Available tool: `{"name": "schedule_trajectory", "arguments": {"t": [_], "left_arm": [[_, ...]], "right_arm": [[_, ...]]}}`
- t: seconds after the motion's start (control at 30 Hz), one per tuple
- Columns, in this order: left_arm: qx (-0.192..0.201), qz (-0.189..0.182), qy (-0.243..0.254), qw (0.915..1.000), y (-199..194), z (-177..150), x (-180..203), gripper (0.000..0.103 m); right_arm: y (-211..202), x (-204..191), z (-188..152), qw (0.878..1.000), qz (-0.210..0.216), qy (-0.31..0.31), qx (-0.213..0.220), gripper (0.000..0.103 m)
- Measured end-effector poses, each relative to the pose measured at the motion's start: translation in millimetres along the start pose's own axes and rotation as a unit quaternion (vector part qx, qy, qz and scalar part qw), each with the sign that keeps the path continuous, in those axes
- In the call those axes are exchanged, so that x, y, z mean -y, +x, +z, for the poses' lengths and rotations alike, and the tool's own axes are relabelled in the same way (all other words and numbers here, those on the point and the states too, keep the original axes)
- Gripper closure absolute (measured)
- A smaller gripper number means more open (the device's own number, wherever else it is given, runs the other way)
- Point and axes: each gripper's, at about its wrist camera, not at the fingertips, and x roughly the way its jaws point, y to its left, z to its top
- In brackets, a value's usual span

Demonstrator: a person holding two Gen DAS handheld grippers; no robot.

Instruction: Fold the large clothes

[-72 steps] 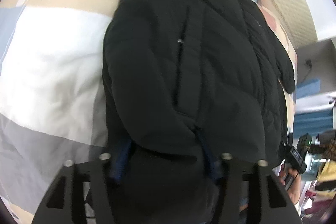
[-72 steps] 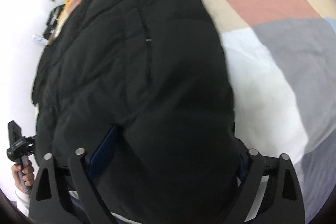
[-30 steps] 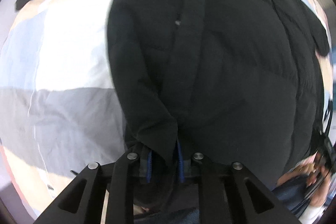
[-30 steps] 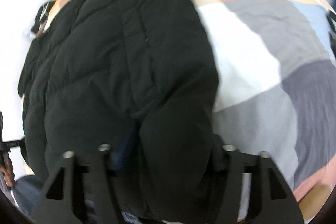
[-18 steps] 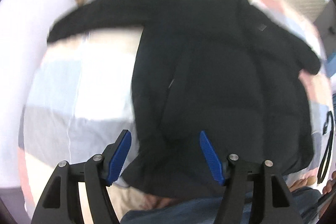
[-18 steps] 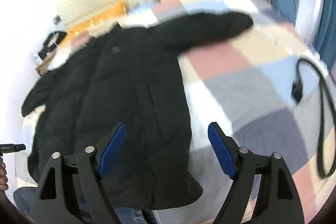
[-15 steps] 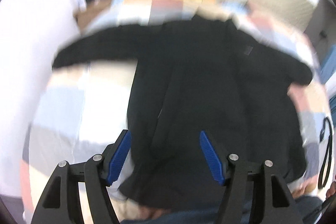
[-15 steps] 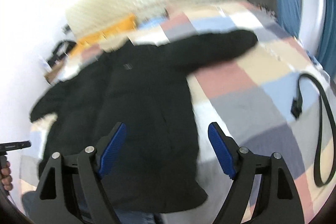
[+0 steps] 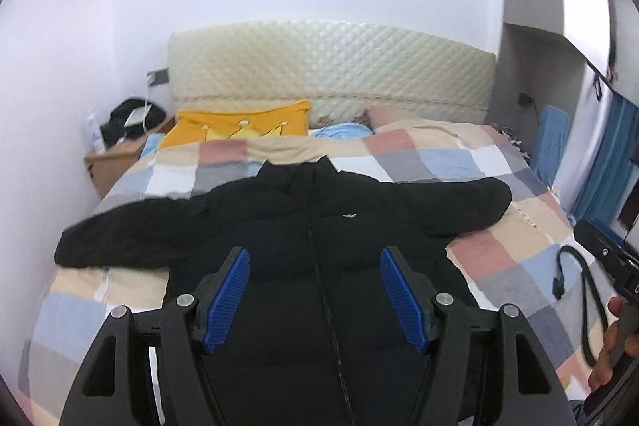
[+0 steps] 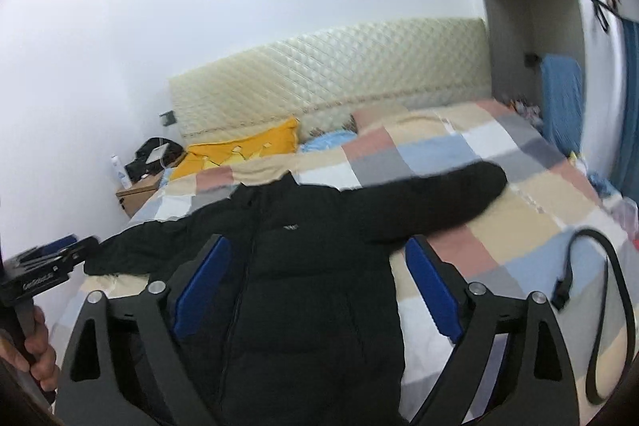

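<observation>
Both claws are pulling back from the hem, having let go.
Left claw (image 9: 315,296) and right claw (image 10: 317,290) are hanging wide open, empty, above the puffy black quilted jacket (image 9: 303,238) lying flat, sleeves spread, on the checked patchwork bed (image 9: 519,254).

A: What cloth is the jacket (image 9: 319,266)?
B: Black, matt, puffy quilted fabric. Under it, my view shows a soft checked cotton-like quilt (image 9: 515,266).
A: Your fingers?
B: My left gripper (image 9: 315,296): matt black plastic arms, ribbed blue pads (image 9: 399,294), shiny metal screws.
A: Behind?
B: Glossy diamond-quilted headboard (image 9: 327,62); plain wood nightstand (image 9: 116,162).
</observation>
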Motion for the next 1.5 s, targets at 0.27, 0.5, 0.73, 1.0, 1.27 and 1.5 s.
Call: {"name": "schedule_trajectory", "arguments": {"t": [0.27, 0.5, 0.73, 1.0, 1.27, 1.5], "left_arm": [[0.032, 0.022, 0.028, 0.9988, 32.3, -37.1, 11.2, 0.035], [0.014, -0.009, -0.007, 0.9998, 52.9, -66.1, 3.3, 0.035], [-0.013, -0.015, -0.037, 0.9991, 76.5, -92.6, -10.7, 0.036], [0.006, 0.006, -0.030, 0.9995, 68.7, -93.3, -12.6, 0.035], [0.018, 0.007, -0.037, 0.9991, 64.5, -95.6, -16.5, 0.035], [0.025, 0.020, -0.047, 0.9984, 66.4, -95.4, -19.1, 0.035]], "right_arm": [[23.8, -7.4, -38.5, 0.999, -0.005, -0.035, 0.034, 0.005], [39.5, -10.4, -66.5, 0.999, 0.017, -0.028, 0.023, 0.005], [59.9, -9.3, -96.2, 0.999, 0.006, -0.038, -0.002, 0.005], [57.6, 5.9, -88.5, 1.000, -0.017, -0.022, 0.004, 0.005], [50.6, 77.0, -41.9, 0.998, -0.067, -0.001, -0.005, 0.004], [93.8, 164.1, 2.8, 0.993, -0.109, 0.036, -0.014, 0.003]]}}
